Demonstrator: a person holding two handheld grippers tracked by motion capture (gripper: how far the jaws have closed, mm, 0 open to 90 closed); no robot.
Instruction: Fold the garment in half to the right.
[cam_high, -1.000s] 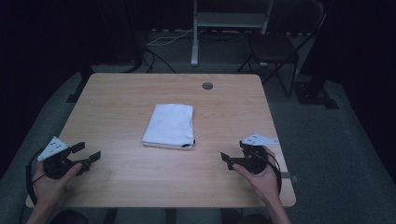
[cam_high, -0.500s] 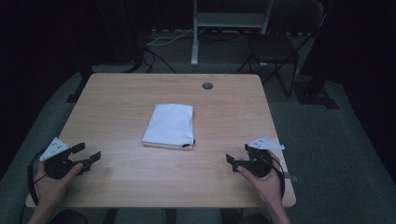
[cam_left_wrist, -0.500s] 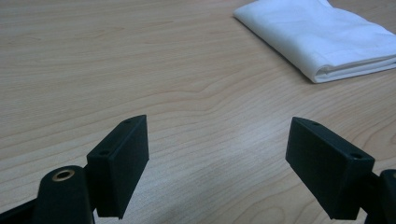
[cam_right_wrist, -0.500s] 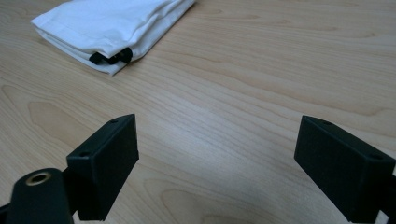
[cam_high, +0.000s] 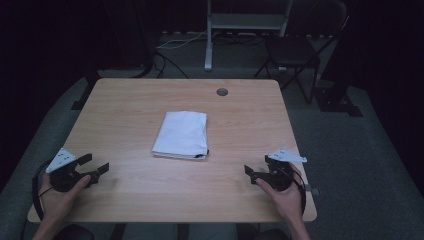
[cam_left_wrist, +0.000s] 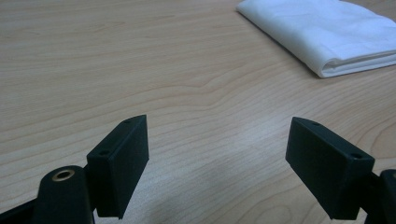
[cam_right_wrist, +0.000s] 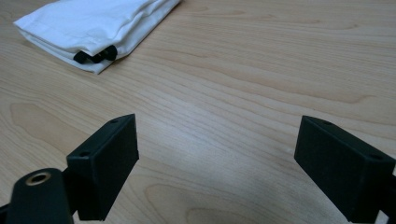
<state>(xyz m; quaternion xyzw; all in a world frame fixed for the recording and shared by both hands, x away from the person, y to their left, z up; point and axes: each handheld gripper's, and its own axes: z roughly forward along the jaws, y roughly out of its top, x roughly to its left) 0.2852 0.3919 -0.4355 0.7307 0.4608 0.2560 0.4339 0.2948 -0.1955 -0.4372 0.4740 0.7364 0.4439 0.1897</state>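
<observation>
High view shows the counter (cam_high: 125, 105) with the folded white cloth (cam_high: 181, 134) lying flat at its middle, well apart from my left tool (cam_high: 95, 165) and right tool (cam_high: 254, 172), both resting near the front edge with jaws spread wide and holding nothing. Main risk, in my judgement: a low approach would push the stack along the smooth wood, or pinch only the top layer and unfold it. Lesser risk: the small black piece (cam_right_wrist: 95, 56) at the cloth's near corner could snag a jaw.

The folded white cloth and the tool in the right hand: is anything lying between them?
No, just bare wooden table between cloth and right tool, seen in the right gripper view.
</observation>
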